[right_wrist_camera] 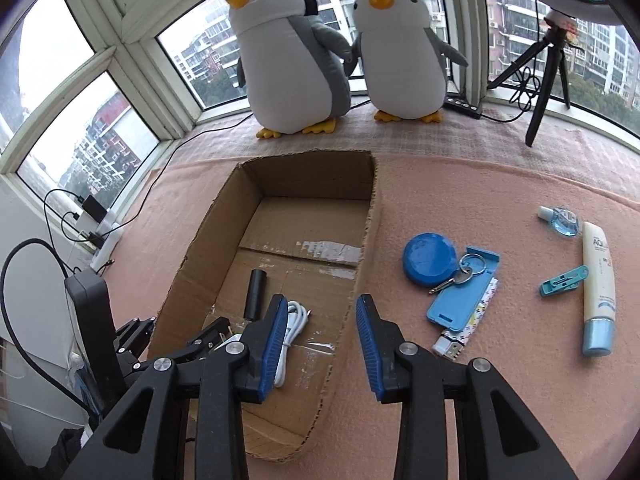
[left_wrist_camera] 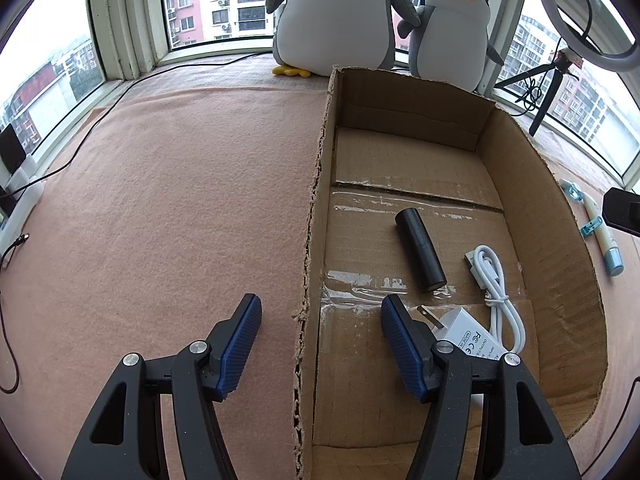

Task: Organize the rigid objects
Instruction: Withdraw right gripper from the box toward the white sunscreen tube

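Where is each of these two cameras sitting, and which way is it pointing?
Left wrist: rides on the left gripper, its open fingers straddling the cardboard box's left wall, looking towards the window.
Right wrist: rides on the right gripper, open over the box's right wall, facing the plush penguins; the left gripper shows at lower left.
Shared: box, black cylinder, white cable, penguins, tripod.

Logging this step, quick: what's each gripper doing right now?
Left gripper: open, holding nothing.
Right gripper: open, holding nothing.
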{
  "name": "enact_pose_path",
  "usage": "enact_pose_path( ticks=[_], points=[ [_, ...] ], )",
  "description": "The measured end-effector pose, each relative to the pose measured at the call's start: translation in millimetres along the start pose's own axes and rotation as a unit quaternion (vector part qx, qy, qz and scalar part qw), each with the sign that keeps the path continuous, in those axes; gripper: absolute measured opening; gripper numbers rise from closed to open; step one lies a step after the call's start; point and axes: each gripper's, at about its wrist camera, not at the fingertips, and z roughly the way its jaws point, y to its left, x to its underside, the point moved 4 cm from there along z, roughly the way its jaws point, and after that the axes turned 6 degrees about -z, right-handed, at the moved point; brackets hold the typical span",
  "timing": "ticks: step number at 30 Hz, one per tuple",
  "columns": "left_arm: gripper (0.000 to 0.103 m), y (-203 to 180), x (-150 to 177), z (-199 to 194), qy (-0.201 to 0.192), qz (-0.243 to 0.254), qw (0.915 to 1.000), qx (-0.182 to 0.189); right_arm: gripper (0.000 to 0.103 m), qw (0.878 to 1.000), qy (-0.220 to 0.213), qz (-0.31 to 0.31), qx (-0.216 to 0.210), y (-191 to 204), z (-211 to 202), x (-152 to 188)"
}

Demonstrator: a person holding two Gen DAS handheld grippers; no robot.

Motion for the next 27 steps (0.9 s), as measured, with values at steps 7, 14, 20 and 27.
enact_pose_path(
  ticks=[7,14,20,27],
  points=[
    [0.066,0,0,0,0.000,0.000,1.0000,0.000,0.032,0.999,-0.007,0.040,0.020,-40,-11,3],
    [0.066,0,0,0,0.000,0.000,1.0000,0.000,0.050,0.995,-0.021,0.081,0.054,-90,-27,8],
    [0.066,0,0,0,0.000,0.000,1.0000,0.000,0.053,0.988,-0.023,0.108,0.112,-145,-42,12],
    [0.066,-1,0,0,0.000,0.001,1.0000,-0.001,0.053,0.979,0.013,0.118,0.167,-198,-39,23]
  ],
)
